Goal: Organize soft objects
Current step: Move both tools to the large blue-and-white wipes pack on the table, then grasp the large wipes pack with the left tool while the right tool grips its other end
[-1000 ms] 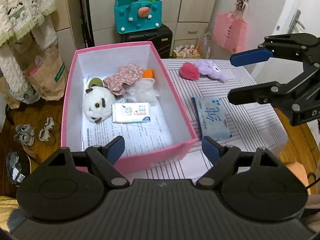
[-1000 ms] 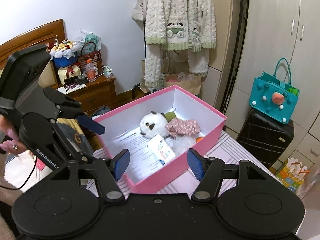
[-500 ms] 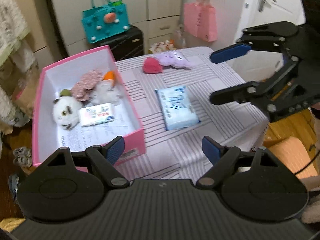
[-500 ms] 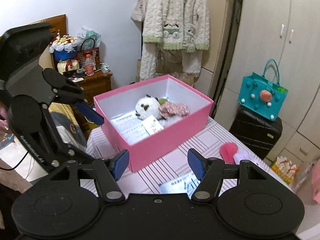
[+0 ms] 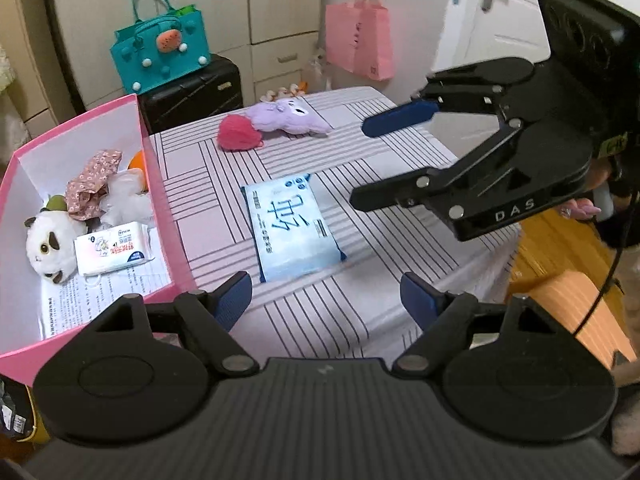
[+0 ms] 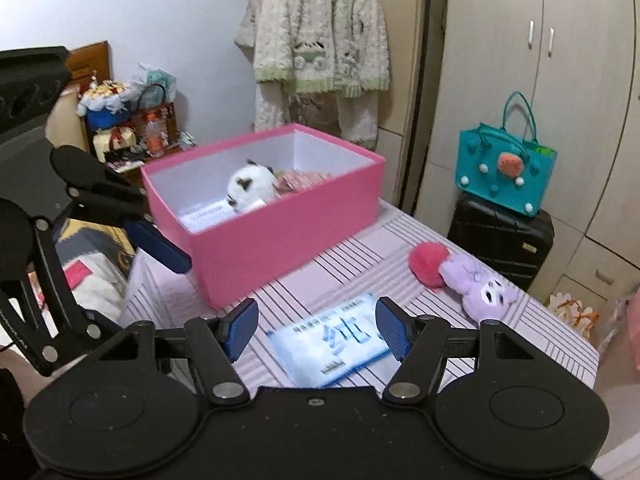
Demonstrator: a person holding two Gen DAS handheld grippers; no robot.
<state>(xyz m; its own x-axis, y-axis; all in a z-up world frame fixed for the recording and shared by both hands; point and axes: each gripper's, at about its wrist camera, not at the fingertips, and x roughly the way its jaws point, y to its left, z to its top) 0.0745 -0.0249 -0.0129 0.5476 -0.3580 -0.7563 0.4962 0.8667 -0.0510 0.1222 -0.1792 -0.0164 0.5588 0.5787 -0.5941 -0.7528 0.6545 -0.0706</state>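
On my surface (image 5: pixel 352 312), the box (image 5: pixel 160 184) sits at the left. Inside it, the panda toy (image 5: pixel 48 246) lies left of the small tissue pack (image 5: pixel 114 248), with the cloth (image 5: pixel 92 184) behind both. The wipes pack (image 5: pixel 292 228) lies right of the box. Behind it, the ball (image 5: pixel 238 134) touches the plush toy (image 5: pixel 288 118).

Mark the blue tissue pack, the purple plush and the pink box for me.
blue tissue pack (image 5: pixel 294 229), left wrist view, middle of its top face.
purple plush (image 5: pixel 286 118), left wrist view, middle of its body.
pink box (image 6: pixel 280 236), right wrist view, on its near outer wall.
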